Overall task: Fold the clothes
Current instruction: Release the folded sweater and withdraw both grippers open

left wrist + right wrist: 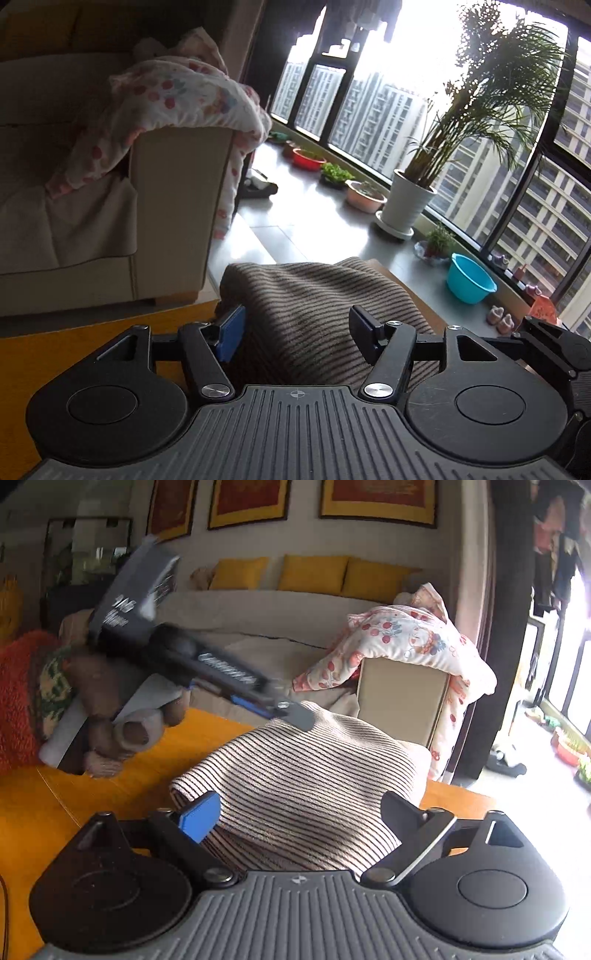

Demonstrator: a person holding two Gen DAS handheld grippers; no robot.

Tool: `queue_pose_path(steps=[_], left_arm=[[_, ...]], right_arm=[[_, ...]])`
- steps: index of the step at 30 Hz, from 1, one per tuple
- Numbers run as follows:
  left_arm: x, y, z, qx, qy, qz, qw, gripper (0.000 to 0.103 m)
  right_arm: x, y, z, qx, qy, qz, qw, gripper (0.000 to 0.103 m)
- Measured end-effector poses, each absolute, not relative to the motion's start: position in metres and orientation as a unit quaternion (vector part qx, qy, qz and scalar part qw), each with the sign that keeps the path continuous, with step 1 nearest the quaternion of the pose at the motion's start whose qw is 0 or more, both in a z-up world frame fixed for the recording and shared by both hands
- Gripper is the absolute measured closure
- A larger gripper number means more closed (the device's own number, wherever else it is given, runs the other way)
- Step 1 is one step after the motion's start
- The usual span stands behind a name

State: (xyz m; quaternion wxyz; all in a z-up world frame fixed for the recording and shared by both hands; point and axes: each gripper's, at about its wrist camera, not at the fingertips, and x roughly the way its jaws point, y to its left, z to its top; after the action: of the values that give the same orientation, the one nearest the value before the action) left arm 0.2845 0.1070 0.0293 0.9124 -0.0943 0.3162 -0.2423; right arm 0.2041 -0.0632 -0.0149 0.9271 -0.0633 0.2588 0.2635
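The fingers (231, 328) of the left gripper (295, 325) stand wide apart, holding nothing, with the striped sweater (314, 306) bulging up between them at the bottom centre of the left wrist view. The right gripper (301, 812) likewise has its fingers (199, 819) spread open on either side of the same sweater (303, 775), which sits folded in a thick bundle on the orange desk (122, 771).

In the right wrist view the left gripper (295, 716) enters from the upper left, motion-blurred, its tip resting at the sweater's far top edge; whether that tip touches the cloth is hard to tell. The sweater's near edge is hidden behind both gripper bodies at the bottom of each frame, and its far side drops out of sight.

A stuffed bear (110, 701) lies at the left of the right wrist view, partly covered by the blurred gripper. A floral quilt (406, 642) drapes over the sofa arm (402, 698) just behind the sweater. Bare desk shows to the left of the bundle and in a strip at the right. In the left wrist view, open floor (295, 221) runs toward a potted palm (410, 199) and a blue basin (469, 280) by the window.
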Motion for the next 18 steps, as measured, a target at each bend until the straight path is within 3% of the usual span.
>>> queue_pose_path(steps=[5, 6, 7, 10, 16, 18], left_arm=[[0.254, 0.115, 0.014, -0.114, 0.352, -0.259, 0.892, 0.045], [0.251, 0.115, 0.009, -0.115, 0.361, -0.262, 0.888, 0.052], [0.248, 0.115, 0.005, -0.115, 0.369, -0.264, 0.884, 0.055], [0.247, 0.119, 0.006, -0.123, 0.364, -0.263, 0.885, 0.063], [0.242, 0.119, -0.003, -0.112, 0.362, -0.253, 0.89, 0.061], [0.239, 0.118, -0.008, -0.103, 0.362, -0.248, 0.893, 0.057]], right_arm=[[0.207, -0.095, -0.014, 0.043, 0.294, 0.264, 0.918, 0.004], [0.207, -0.102, -0.014, 0.064, 0.301, 0.264, 0.914, 0.013], [0.207, -0.108, -0.014, 0.085, 0.307, 0.264, 0.91, 0.03], [0.208, -0.123, -0.011, 0.133, 0.319, 0.264, 0.901, 0.031], [0.212, -0.114, -0.022, 0.086, 0.341, 0.234, 0.906, 0.034], [0.21, -0.115, -0.027, 0.086, 0.337, 0.225, 0.91, 0.029]])
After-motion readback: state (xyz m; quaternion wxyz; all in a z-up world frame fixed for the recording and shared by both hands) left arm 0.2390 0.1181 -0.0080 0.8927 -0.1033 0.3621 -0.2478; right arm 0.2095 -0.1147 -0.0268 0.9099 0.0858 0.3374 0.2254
